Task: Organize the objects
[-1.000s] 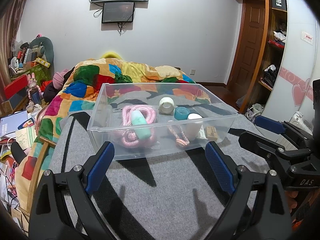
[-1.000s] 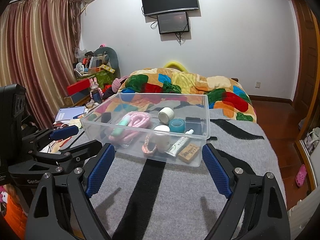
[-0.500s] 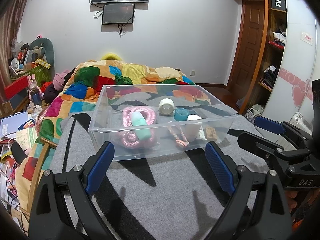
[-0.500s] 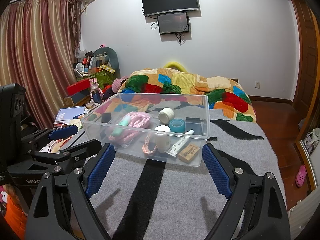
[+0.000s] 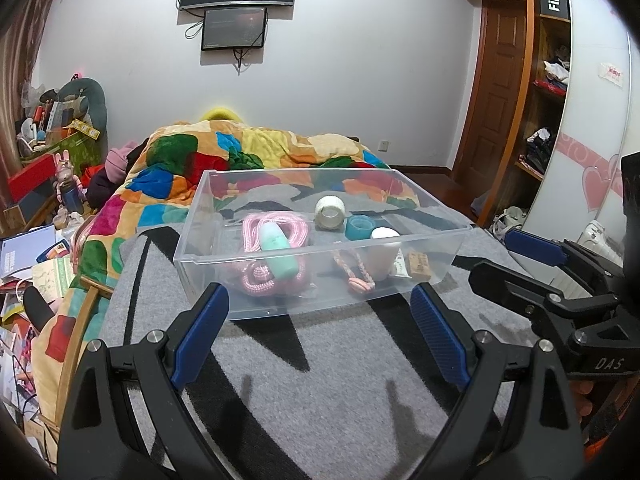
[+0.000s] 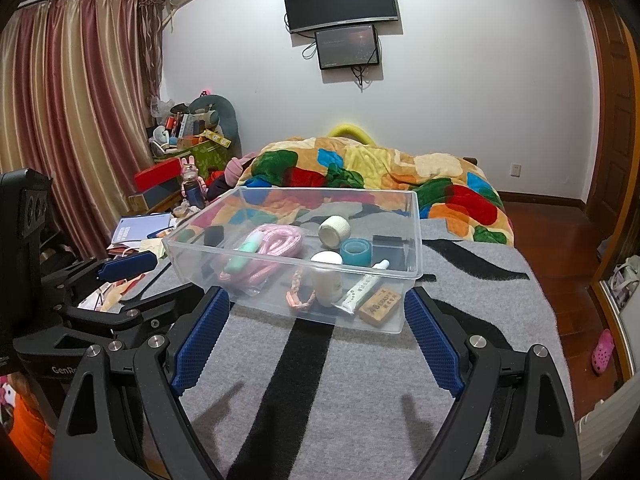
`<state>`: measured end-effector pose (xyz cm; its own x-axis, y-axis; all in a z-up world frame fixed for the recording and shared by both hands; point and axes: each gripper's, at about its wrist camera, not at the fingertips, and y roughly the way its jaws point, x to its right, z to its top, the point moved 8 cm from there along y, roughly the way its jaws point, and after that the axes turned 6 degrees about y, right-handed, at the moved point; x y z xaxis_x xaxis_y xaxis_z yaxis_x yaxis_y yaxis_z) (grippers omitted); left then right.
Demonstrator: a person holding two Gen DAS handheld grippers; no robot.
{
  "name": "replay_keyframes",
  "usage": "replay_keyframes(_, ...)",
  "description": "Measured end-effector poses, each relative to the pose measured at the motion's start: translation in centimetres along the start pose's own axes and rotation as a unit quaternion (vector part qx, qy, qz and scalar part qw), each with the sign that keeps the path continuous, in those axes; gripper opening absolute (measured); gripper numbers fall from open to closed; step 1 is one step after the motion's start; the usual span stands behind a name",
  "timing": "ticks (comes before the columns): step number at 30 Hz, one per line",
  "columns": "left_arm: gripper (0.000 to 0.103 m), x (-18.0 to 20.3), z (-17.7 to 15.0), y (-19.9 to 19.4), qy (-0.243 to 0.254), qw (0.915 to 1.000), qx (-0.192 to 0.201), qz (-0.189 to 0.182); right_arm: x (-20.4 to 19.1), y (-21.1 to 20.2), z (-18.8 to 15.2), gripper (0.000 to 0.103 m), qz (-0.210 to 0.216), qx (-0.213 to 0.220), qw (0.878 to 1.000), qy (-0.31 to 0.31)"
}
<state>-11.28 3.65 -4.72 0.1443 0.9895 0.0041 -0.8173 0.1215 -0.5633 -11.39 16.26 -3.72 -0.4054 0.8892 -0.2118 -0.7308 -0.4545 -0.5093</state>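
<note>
A clear plastic bin [image 5: 256, 300] [image 6: 416, 240] stands on a grey and black striped blanket. It holds a pink rope [image 5: 276, 228] [image 6: 280, 240], a mint bottle [image 5: 278, 254], a white tape roll [image 5: 330, 212] [image 6: 334, 231], a teal tape roll [image 5: 360, 227] [image 6: 355, 252], a white bottle [image 6: 327, 276], a tube [image 6: 362, 288], a braided cord [image 6: 298, 292] and a tan block [image 6: 379, 306]. My left gripper [image 5: 320, 332] and right gripper [image 6: 316, 334] are both open and empty, just short of the bin's near wall.
The blanket [image 5: 340, 380] covers the bed's foot, with a colourful quilt [image 5: 240, 160] behind the bin. Clutter, books and boxes [image 6: 160, 200] lie to the left. A wardrobe and door [image 5: 520, 100] stand to the right, with wooden floor [image 6: 568, 280] beyond the bed edge.
The left view has shifted very slightly, so the bin sits a touch further right. Both grippers stay open and nothing in the bin has moved.
</note>
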Motion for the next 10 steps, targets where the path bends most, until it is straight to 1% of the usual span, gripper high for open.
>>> replay_keyframes(10,0.093,-0.18,-0.05,0.02,-0.004,1.0000,-0.001,0.000,-0.05,0.03,0.01,0.088,0.000,-0.001,1.000,0.000)
